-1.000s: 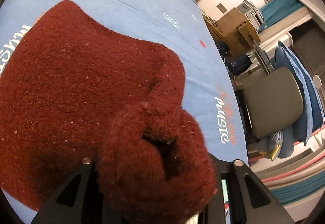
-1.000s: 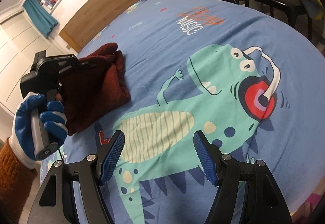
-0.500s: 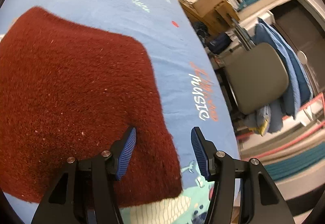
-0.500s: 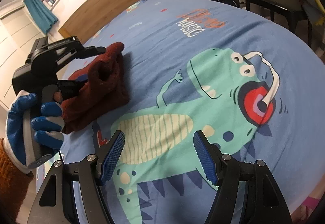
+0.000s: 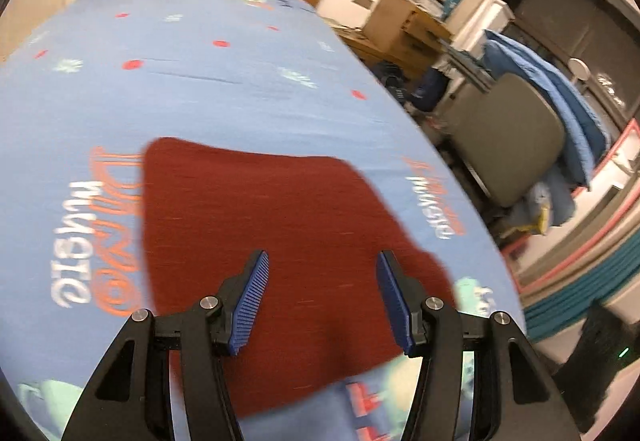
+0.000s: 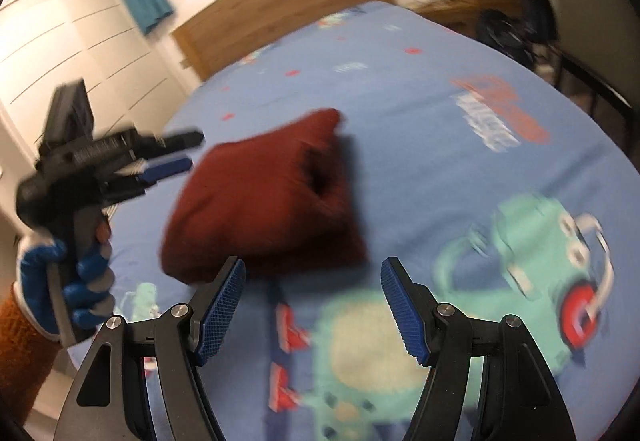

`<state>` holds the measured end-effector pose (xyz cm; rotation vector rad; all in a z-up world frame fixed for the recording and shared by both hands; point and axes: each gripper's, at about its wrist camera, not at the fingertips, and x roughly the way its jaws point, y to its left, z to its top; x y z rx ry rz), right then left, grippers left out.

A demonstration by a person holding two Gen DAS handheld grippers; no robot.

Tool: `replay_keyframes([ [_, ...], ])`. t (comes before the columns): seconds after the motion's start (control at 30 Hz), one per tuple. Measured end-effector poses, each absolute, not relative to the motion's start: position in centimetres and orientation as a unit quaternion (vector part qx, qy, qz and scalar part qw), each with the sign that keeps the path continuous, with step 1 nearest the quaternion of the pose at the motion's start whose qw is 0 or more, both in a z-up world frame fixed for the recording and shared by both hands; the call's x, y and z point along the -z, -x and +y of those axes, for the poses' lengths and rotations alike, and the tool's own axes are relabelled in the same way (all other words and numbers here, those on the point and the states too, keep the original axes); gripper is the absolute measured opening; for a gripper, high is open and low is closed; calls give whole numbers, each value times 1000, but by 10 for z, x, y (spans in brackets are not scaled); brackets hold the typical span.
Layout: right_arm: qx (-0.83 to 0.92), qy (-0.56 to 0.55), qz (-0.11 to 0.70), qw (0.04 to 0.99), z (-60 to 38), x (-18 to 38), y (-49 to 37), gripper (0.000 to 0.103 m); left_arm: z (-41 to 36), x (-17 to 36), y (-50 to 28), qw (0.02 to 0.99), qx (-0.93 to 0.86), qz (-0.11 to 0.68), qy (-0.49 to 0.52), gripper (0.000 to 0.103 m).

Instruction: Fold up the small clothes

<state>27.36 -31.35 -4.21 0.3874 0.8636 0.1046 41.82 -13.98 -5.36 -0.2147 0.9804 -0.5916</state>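
Red sweater (image 6: 264, 201) sits folded on bed (image 6: 440, 145); both grippers (image 5: 320, 297) (image 6: 312, 305) gaping, empty. Fuzzy knit might spring open if bumped.

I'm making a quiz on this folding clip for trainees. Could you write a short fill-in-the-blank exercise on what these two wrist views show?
1. The folded garment lying on the bedspread is dark ____ in colour.
2. Nothing is between the blue pads of the right gripper, so its jaws are ____.
3. The cartoon printed on the bedspread is a green ____ wearing headphones.
4. The left gripper is held by a hand in a blue and white ____.

Missing words: red; open; dinosaur; glove
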Motion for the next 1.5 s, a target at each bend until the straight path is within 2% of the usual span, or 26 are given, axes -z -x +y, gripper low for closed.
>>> replay_keyframes([
  [0.23, -96, -157, 404, 896, -269, 34, -347, 72, -135, 90, -399, 826, 291, 479, 58, 49],
  [0.43, -78, -154, 437, 883, -280, 74, -391, 72, -154, 127, -377, 808, 312, 496, 64, 49],
  [0.7, -82, -166, 472, 862, -306, 123, -383, 72, -160, 135, -370, 814, 308, 489, 63, 51],
  [0.9, -81, -144, 472, 866, -297, 103, -384, 72, -150, 110, -369, 825, 304, 475, 46, 52],
  [1.07, -67, -152, 434, 885, -306, 73, -373, 73, -118, 99, -370, 846, 273, 455, 60, 67],
  [1.17, -46, -151, 432, 888, -315, 69, -376, 77, -100, 104, -381, 848, 248, 462, 77, 72],
  [1.43, -67, -212, 496, 840, -335, 117, -400, 79, -73, 143, -413, 820, 235, 501, 144, 73],
  [1.5, -79, -229, 506, 828, -338, 130, -404, 82, -71, 157, -421, 803, 251, 512, 175, 79],
])
